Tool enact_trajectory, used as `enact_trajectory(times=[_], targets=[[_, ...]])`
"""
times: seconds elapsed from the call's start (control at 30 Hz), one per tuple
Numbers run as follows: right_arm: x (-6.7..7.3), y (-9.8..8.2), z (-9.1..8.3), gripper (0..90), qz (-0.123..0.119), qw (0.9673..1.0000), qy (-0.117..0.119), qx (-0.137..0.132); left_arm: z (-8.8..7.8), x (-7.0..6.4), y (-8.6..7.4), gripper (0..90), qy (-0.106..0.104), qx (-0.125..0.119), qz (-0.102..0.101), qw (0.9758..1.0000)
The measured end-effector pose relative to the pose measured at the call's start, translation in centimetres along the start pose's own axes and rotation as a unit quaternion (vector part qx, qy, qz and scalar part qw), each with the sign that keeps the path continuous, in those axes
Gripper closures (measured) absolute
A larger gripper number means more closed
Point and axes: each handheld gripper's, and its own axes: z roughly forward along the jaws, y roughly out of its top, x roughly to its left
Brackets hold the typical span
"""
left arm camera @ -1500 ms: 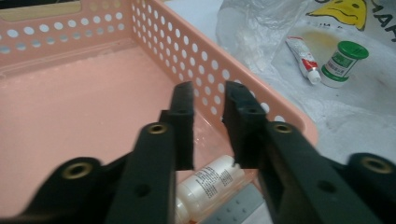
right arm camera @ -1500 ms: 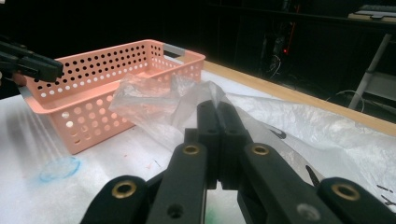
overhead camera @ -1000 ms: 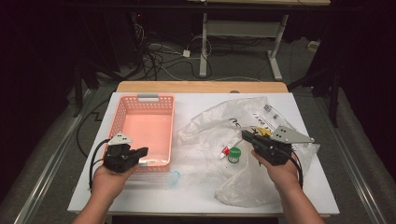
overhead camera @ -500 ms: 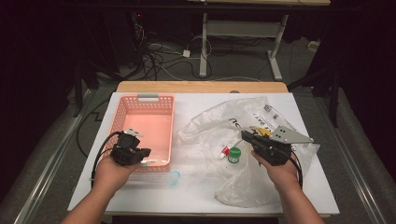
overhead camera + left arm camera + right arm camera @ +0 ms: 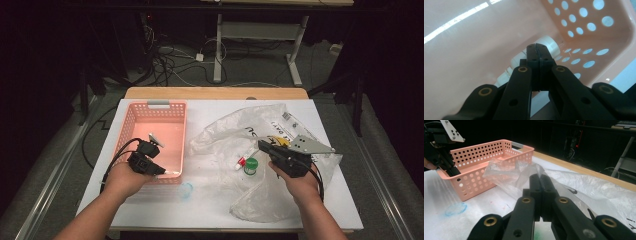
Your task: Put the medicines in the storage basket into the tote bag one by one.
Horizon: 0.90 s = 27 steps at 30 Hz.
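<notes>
**White table in a dark room, print too small to read**

I see a white-covered table (image 5: 150, 210) with a wooden far edge, with cables on the dark floor behind. My left tool (image 5: 162, 171), pressed together, dips into the pink perforated plastic basket (image 5: 131, 117) by a white bottle (image 5: 549, 44). My right tool (image 5: 261, 144), also shut, rests over the crumpled clear plastic bag (image 5: 225, 131); its black lettering looks illegible.

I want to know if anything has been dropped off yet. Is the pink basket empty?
No. In the left gripper view a white cylindrical item lies on the floor of the pink basket, beyond the shut left tool.
</notes>
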Motion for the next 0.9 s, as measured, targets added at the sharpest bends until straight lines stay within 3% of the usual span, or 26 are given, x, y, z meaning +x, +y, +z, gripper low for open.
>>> enact_trajectory(times=[0.27,0.4,0.43,0.5,0.53,0.6,0.7,0.8,0.9], targets=[[0.3,0.0,0.2,90.0,-0.001,1.0,0.002,0.002,0.3,0.4,1.0,87.9,-0.03,0.047,0.006,0.9984],[0.3,0.0,0.2,90.0,0.0,1.0,0.002,0.003,0.3,0.7,1.8,87.9,-0.029,0.06,0.006,0.9978],[0.2,0.0,0.2,90.0,-0.001,1.0,0.002,0.003,0.2,0.8,2.1,87.9,-0.023,0.052,0.0,0.9984],[0.2,-0.1,0.2,90.0,-0.002,1.0,0.001,0.003,0.1,1.0,2.5,87.8,0.025,0.025,-0.008,0.9993],[0.2,-0.1,0.2,90.0,-0.002,1.0,0.001,0.003,0.0,1.1,2.7,87.8,0.038,0.011,-0.011,0.9992],[0.1,-0.1,0.2,90.0,0.0,1.0,0.001,0.003,-0.1,1.2,2.8,87.8,0.04,-0.017,-0.015,0.9989],[0.0,-0.1,0.1,90.0,0.001,1.0,0.0,0.001,-0.4,0.8,2.8,87.8,0.02,-0.019,-0.008,0.9996],[0.0,-0.1,0.1,90.0,0.001,1.0,0.0,0.001,-0.4,0.6,2.5,87.7,0.025,-0.017,-0.002,0.9995],[0.2,-0.1,0.2,90.0,-0.002,1.0,0.001,0.003,-0.6,0.6,2.4,87.7,0.029,-0.032,-0.001,0.9991]])
